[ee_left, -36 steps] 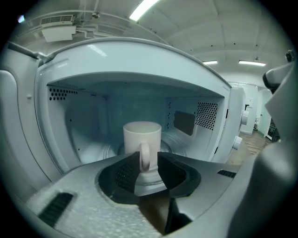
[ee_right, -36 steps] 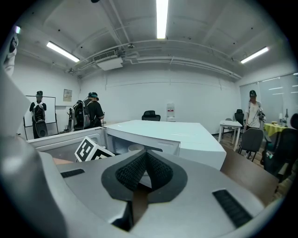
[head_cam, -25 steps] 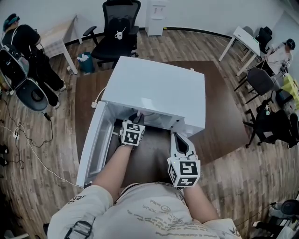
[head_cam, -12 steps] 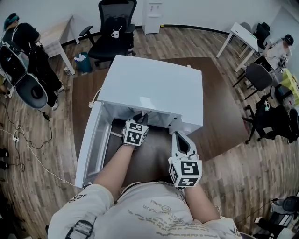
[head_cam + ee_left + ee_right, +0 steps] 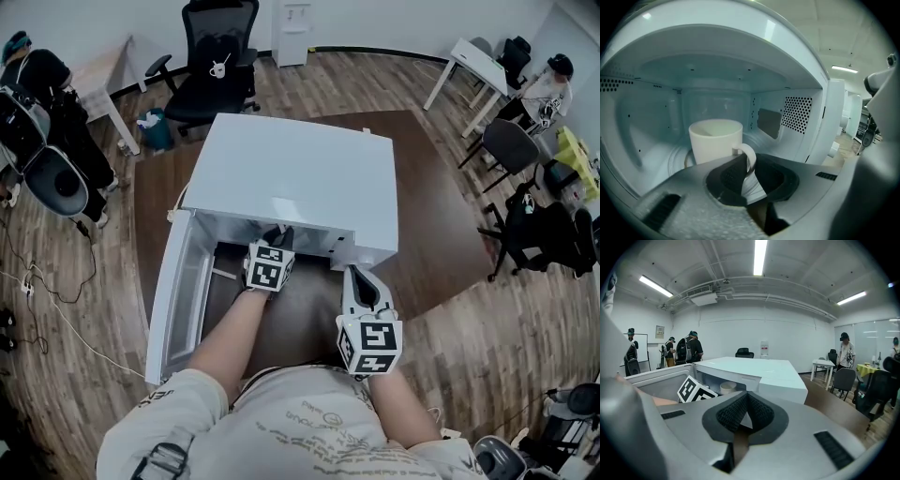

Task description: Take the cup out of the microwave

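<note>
Closest to the person, the right tongs (image 5: pixel 746 398) hang over the bench (image 5: pixel 427 220) in front of the microwave (image 5: pixel 291 173); their pads are pressed together with nothing between them, and they play no part at present. Just beyond, the left tongs (image 5: pixel 747 164) reach into the mouth of the oven past the door (image 5: pixel 173 291), which is swung wide open to the left. Their jaws have just been closing, and the handle (image 5: pixel 751 153) of the cup (image 5: pixel 715 140) is now pinched between the pads. As I read it, the grasp is made and the task passes from reaching to pulling out; the cup looks to be resting on the oven floor, so the lift and withdrawal are not yet done. A grip on the thin loop alone may let the cup swing or tip, so a slow, level pull through the opening seems wise. The cup itself stands upright near the middle of the cavity on the round turntable (image 5: pixel 677 161). Its long axis is vertical and its open mouth faces the oven ceiling. The handle points out toward the opening and the tongs, a little to the right of the body in the left gripper view. Behind it are the pale back wall and the perforated right wall.
</note>
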A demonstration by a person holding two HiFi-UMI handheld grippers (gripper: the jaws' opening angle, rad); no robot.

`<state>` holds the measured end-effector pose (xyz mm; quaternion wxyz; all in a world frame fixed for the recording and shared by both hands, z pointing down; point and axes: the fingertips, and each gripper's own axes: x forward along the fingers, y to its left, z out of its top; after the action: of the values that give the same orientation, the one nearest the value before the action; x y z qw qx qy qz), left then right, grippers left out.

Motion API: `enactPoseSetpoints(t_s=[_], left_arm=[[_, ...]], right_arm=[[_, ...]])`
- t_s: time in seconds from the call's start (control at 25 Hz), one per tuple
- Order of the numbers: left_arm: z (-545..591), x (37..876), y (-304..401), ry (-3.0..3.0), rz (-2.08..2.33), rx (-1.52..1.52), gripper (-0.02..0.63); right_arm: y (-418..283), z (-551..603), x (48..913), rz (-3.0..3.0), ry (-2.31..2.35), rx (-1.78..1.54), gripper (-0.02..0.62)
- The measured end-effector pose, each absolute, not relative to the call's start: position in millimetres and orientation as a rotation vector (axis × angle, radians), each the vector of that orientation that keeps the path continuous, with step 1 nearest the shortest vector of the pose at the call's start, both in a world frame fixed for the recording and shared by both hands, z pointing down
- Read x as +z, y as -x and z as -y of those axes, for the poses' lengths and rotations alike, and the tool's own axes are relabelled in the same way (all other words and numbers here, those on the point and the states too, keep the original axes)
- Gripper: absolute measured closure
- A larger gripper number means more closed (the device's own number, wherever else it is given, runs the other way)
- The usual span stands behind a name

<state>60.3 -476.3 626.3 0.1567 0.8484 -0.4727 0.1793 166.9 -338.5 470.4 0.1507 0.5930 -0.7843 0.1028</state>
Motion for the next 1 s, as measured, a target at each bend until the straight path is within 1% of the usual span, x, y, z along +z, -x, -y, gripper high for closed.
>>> enactPoseSetpoints(t_s=[0.32, 0.52, 1.0], left_arm=[[465.5, 622.8, -73.7, -2.568, 1.307, 0.646, 0.568], [453.3, 619.7, -77.3, -2.57, 1.323, 0.621, 0.571], [422.9, 593.2, -69.8, -2.566, 1.361, 0.572, 0.574]], right_arm=[[-166.7, 344.3, 474.6, 2.255, -1.695, 0.293, 0.581], [-167.3, 340.0, 475.5, 2.246, -1.688, 0.246, 0.581], [-159.8, 334.6, 475.9, 2.288, -1.677, 0.275, 0.581]])
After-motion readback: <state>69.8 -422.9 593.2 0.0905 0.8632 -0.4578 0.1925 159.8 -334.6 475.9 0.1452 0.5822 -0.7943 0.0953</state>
